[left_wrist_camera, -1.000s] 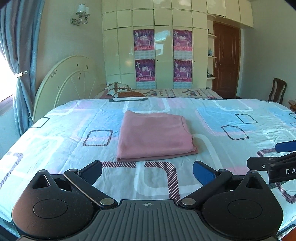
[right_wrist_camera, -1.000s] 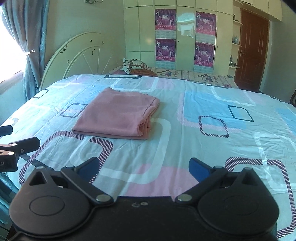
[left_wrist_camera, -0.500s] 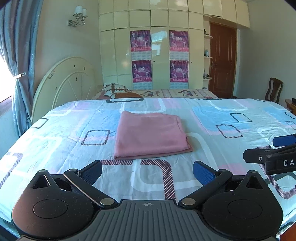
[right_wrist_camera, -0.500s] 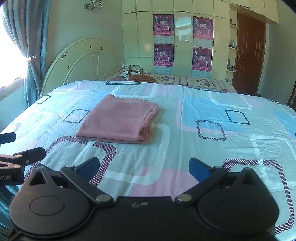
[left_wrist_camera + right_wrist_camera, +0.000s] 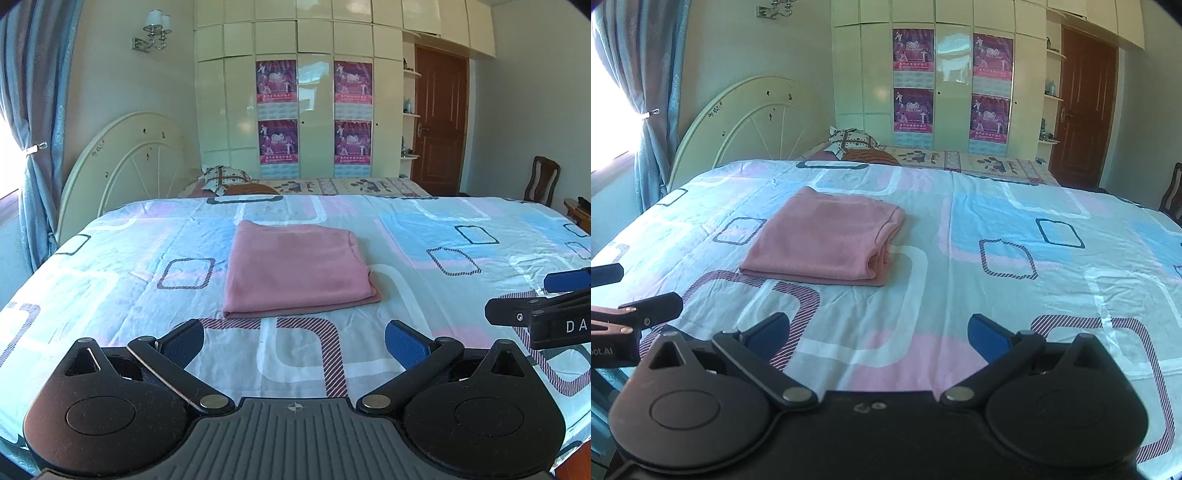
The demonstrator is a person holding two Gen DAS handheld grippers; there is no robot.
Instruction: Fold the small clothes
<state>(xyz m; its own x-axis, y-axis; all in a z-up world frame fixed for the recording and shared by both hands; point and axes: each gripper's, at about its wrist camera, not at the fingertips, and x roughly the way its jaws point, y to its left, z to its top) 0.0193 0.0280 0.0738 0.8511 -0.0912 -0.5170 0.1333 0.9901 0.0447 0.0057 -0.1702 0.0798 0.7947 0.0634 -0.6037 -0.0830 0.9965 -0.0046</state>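
Observation:
A pink garment point(image 5: 297, 271) lies folded into a neat rectangle on the patterned bedsheet point(image 5: 110, 280). It also shows in the right wrist view point(image 5: 827, 242), left of centre, with its layered edge facing right. My left gripper point(image 5: 293, 343) is open and empty, held back near the bed's front edge, short of the garment. My right gripper point(image 5: 879, 334) is open and empty, also near the front edge, to the right of the garment. Each gripper shows at the side of the other's view, the right gripper point(image 5: 546, 306) and the left gripper point(image 5: 624, 295).
The bed has a cream arched headboard point(image 5: 122, 166) at the far left and pillows point(image 5: 229, 177) behind. A wardrobe with posters point(image 5: 314, 118), a brown door point(image 5: 439, 125) and a wooden chair point(image 5: 541, 181) stand beyond the bed. Blue curtains point(image 5: 37, 129) hang at left.
Both grippers have drawn back and risen a little from the bed, so the folded garment looks farther away. The garment has not moved. Both grippers stay open.

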